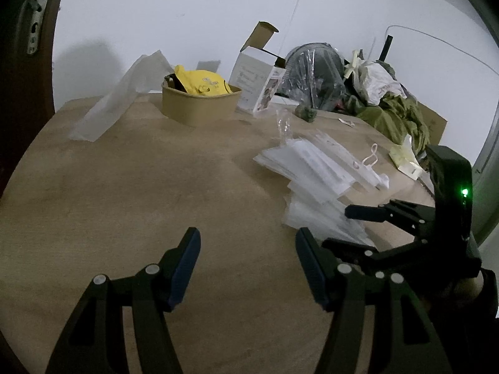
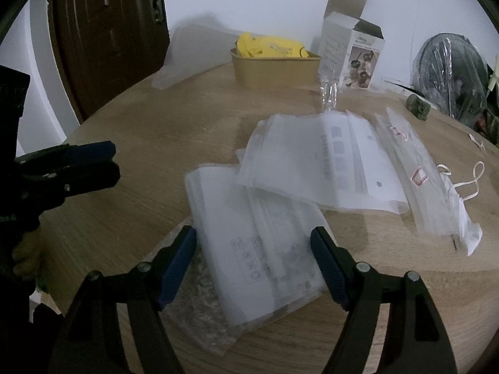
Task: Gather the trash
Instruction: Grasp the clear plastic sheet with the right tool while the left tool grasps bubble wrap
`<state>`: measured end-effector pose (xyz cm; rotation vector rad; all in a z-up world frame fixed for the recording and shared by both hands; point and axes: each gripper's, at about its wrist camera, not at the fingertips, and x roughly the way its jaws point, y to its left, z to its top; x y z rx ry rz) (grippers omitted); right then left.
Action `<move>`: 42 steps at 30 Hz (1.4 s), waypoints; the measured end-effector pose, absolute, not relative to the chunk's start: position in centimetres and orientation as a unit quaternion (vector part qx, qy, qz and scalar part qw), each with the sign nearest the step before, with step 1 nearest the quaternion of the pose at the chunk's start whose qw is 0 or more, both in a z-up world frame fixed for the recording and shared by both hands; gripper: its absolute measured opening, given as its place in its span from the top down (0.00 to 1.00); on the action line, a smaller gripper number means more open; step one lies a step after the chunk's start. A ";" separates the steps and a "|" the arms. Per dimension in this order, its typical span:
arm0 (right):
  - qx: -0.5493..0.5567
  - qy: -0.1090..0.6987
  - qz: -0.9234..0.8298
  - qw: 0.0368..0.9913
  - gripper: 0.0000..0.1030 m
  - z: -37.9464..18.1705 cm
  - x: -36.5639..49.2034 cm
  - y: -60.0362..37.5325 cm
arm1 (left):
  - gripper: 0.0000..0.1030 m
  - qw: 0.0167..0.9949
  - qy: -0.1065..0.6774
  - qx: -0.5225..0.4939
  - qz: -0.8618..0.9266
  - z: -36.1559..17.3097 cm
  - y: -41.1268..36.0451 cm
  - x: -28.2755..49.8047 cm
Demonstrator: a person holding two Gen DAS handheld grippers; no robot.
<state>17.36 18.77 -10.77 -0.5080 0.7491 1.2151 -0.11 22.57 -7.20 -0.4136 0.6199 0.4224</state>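
Right claw (image 2: 252, 243) is wide open, empty, its tips straddling the near frosted plastic bag (image 2: 259, 243) in the pile on the wooden surface (image 2: 124, 143), well in front of the tan paper bowl (image 2: 274, 70). Left claw (image 1: 248, 244) is also open and empty, just left of the pile. To pinch well, drop low, catch the bag's edge, and avoid dragging the bags overlapping it.

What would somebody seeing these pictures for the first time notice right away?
Probably the heap of frosted plastic bags sprawled across the middle of the wooden table, with the open right gripper poised around the nearest bag. Next, the bright yellow item in the tan paper bowl at the back near the wall stands out. The open left gripper hovers over bare wood beside the heap.
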 end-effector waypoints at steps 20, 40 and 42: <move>-0.169 0.314 0.577 0.735 0.91 -8.7 17.7 14.4 | 0.38 0.916 0.317 -0.182 0.167 -7.1 19.9 1.4; -0.118 0.292 0.520 0.794 0.91 -6.9 18.3 3.4 | 0.44 0.901 0.417 -0.062 0.101 -9.0 14.5 8.0; -0.110 0.293 0.515 0.798 0.91 -7.0 18.7 2.3 | 0.45 0.899 0.422 -0.048 0.105 -9.1 14.1 8.1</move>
